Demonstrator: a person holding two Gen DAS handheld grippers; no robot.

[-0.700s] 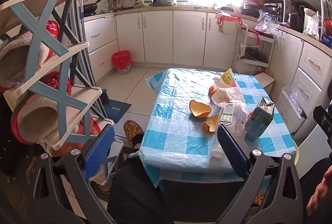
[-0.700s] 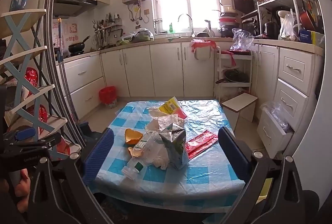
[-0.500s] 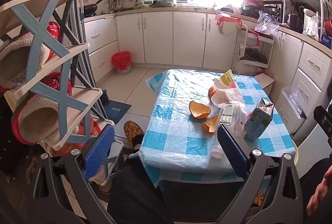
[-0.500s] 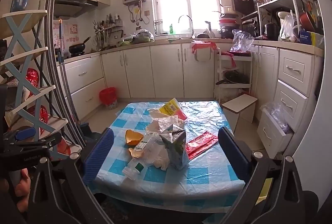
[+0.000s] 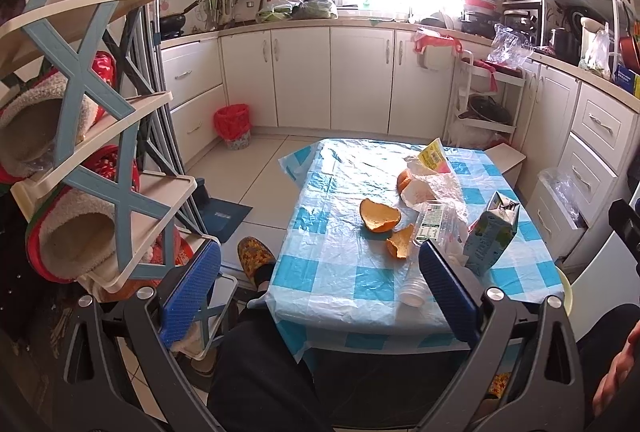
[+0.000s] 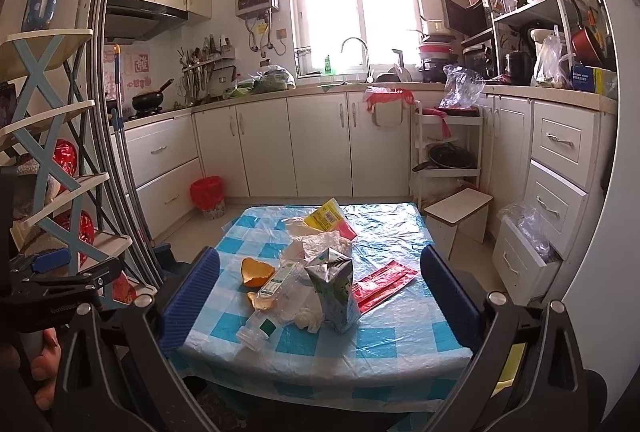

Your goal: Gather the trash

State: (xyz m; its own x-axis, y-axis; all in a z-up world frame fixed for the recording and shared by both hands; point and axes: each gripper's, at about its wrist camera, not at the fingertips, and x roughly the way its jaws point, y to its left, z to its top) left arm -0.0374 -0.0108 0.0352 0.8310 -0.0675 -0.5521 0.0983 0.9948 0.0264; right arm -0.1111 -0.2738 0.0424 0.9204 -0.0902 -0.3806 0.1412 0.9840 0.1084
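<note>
Trash lies on a small table with a blue-checked plastic cover [image 5: 340, 272] [image 6: 400, 344]. Orange peel pieces [image 5: 379, 219] [image 6: 256, 270], a clear plastic bottle [image 5: 430, 228] [image 6: 264, 296], a crumpled clear bag [image 5: 436, 188], a blue-green carton [image 5: 492, 236] [image 6: 334, 290], a yellow packet [image 5: 433, 155] [image 6: 326, 218] and a red wrapper [image 6: 384, 282] sit there. My left gripper [image 5: 320, 286] hangs open before the table's near edge, holding nothing. My right gripper [image 6: 320, 290] is open too, short of the table, nothing between its fingers.
A small bin with a red bag [image 5: 233, 124] [image 6: 207, 195] stands on the floor by the white cabinets. A blue-and-cream shoe rack [image 5: 100, 152] is close on the left. A low white stool [image 6: 458, 208] sits right of the table. A person's dark-trousered leg [image 5: 260, 372] and slipper [image 5: 254, 258] are below.
</note>
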